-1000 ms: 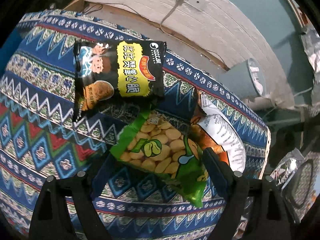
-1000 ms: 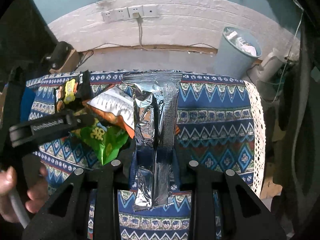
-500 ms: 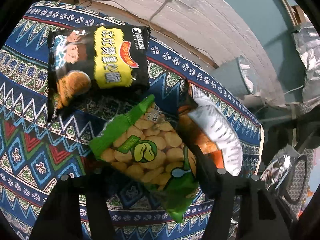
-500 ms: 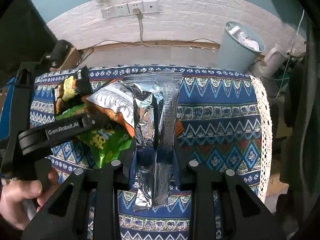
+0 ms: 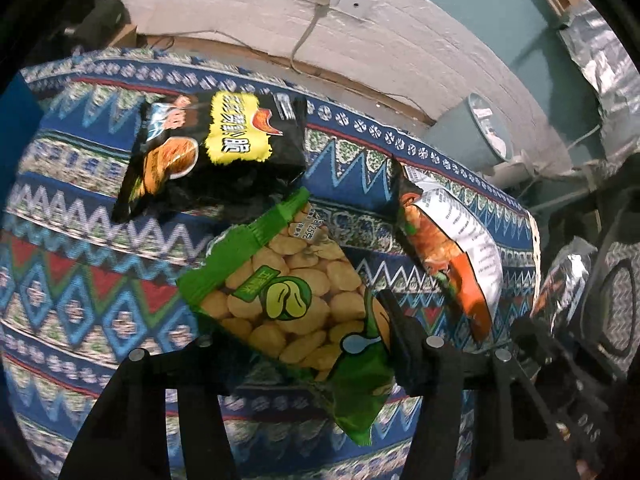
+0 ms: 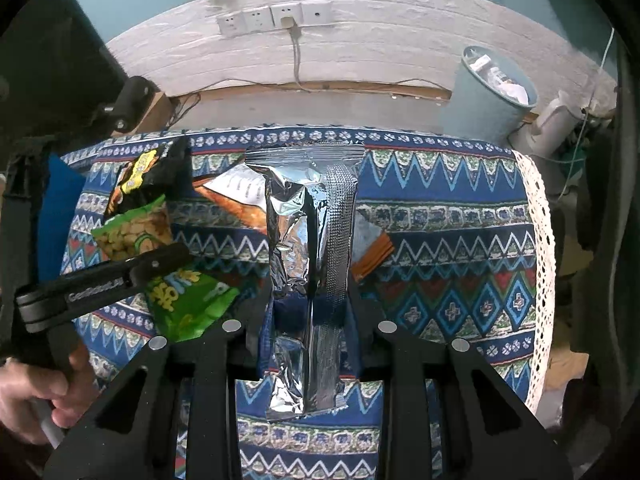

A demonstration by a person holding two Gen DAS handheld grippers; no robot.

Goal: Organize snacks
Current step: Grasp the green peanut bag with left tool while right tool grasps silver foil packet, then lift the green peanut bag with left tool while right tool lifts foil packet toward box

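Nearest in the right wrist view, the right gripper [image 6: 310, 312] has its jaws clamped on the lower part of a crinkled silver foil packet [image 6: 310, 240], which stands lengthwise up the middle of the picture with its sealed top end toward the far edge of the table. In the left wrist view, the left gripper [image 5: 298, 344] has its jaws closing on a green bag of broad beans [image 5: 288, 300]; the bag lies tilted between the fingers, its lower green corner hanging past them toward the near edge, and the pads appear to press its sides. A hand [image 6: 32, 396] holding that tool shows at the lower left of the right wrist view. Everything sits over a table covered with a blue patterned cloth [image 5: 80, 280], edged with white lace on its right side. Just right of the green bag lies an orange and white snack bag [image 5: 452, 240], partly hidden behind the foil packet in the right wrist view. Further back, near the far left part of the table, rests a black and yellow snack bag [image 5: 216, 156], its near edge just beside the green bag's top. Beyond the table stand a grey-blue waste bin [image 6: 492, 92] by the far right corner and a row of wall sockets [image 6: 276, 18] with one cable plugged in.
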